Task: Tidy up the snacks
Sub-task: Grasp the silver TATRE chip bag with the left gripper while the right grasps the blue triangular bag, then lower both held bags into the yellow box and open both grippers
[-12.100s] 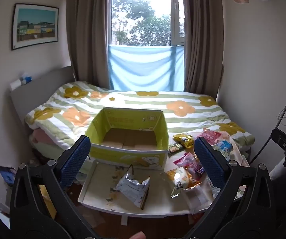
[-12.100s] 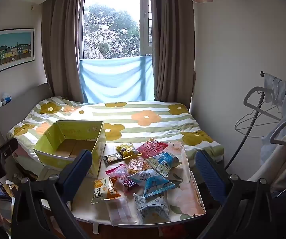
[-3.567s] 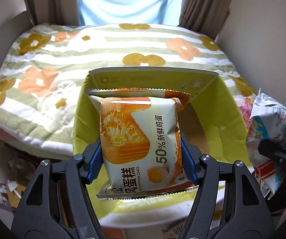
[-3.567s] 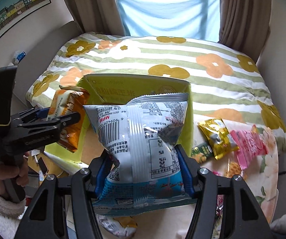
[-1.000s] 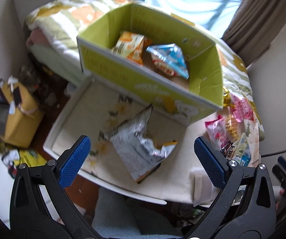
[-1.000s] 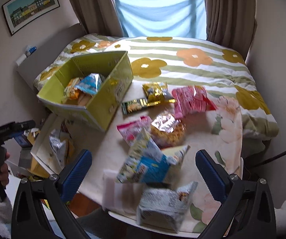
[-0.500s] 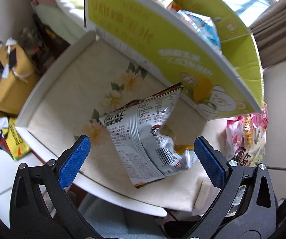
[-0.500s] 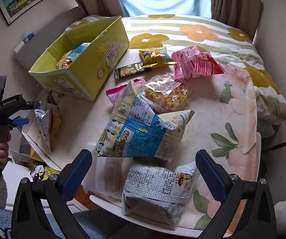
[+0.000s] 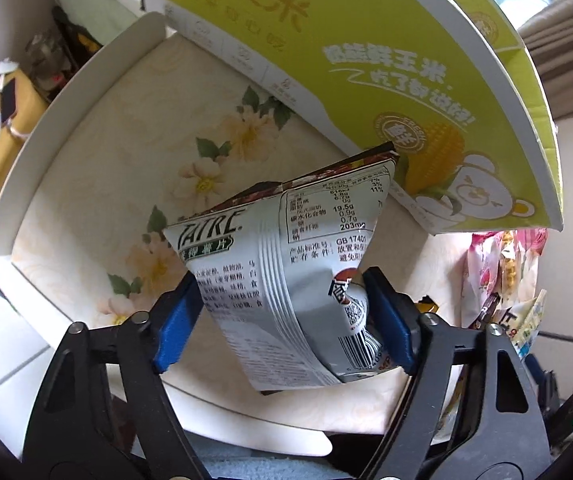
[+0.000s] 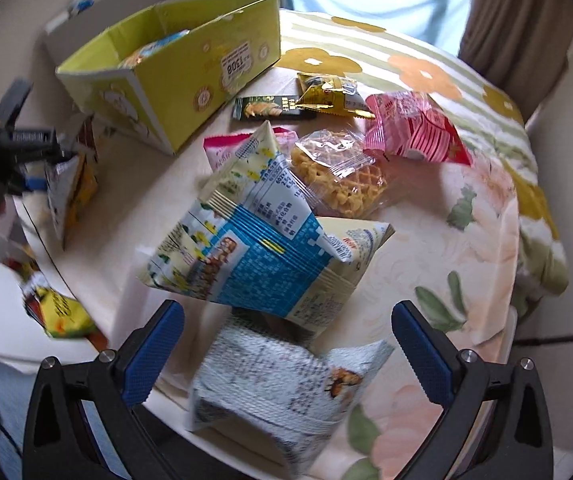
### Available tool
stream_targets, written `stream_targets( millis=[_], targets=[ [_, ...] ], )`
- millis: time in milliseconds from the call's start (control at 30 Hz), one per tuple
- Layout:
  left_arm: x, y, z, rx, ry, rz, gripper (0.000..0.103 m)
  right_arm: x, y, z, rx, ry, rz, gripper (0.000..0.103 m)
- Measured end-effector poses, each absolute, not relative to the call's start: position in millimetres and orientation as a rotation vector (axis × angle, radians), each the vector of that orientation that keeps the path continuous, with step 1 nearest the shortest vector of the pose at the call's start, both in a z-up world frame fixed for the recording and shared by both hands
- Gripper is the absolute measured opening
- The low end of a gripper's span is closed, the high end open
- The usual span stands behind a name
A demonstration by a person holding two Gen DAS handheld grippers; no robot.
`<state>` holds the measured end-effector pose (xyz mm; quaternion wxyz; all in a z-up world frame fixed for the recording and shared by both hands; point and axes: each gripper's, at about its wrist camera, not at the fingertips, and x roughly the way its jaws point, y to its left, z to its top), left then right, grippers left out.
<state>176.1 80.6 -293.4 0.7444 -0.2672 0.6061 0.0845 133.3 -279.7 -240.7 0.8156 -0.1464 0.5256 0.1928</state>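
2 hand-held grippers, left (image 9: 282,316) clamping silver chip bag (image 9: 286,264), right (image 10: 286,348) wide over pale packet (image 10: 282,396)

Yellow-green box (image 9: 386,60) is cut off at the top & left of the left wrist view, so its inside can't be seen there; in the right wrist view only slivers of 2 packets peek over its wall, too blurred to read. Silver chip bag (image 9: 286,272) hides its own front, the table (image 9: 86,184) under it & part of the box's bear print, and its lower right corner is tucked behind the blue pad. In the right wrist view the pale blue packet (image 10: 282,392) nearest the lens is motion-smeared, print unreadable, partly under the blue-and-cream bag (image 10: 262,240); the left gripper (image 10: 42,168) at the frame's left edge is blurred, hand cut off.
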Motion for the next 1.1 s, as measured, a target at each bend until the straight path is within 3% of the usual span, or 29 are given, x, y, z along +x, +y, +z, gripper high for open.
stream_targets(
  millis=[67, 233, 600, 633, 867, 1100],
  targets=[
    [179.7, 78.9, -293.7, -0.583, 1.322, 0.178, 0.067, 134.0, -276.6, -243.7, -0.364, 1.117, 0.410, 0.103],
    [185.5, 75.5, -291.3, -0.560, 1.317, 0.176, 0.060, 138.1, -268.9, -252.4, -0.436, 1.107, 0.420, 0.103],
    [177.5, 74.3, -282.2, -0.543, 1.298, 0.169, 0.057, 141.8, -250.4, -267.8, -0.640, 1.031, 0.366, 0.102],
    [176.2, 72.7, -280.6, -0.538, 1.293, 0.167, 0.057, 142.2, -249.0, -268.8, -0.646, 1.029, 0.375, 0.101],
    [166.9, 73.6, -270.6, -0.535, 1.265, 0.171, 0.057, 152.1, -251.4, -268.9, -0.600, 1.040, 0.385, 0.062],
    [153.6, 71.0, -257.6, -0.537, 1.230, 0.163, 0.057, 151.8, -262.7, -252.3, -0.485, 1.023, 0.395, 0.057]
  ],
)
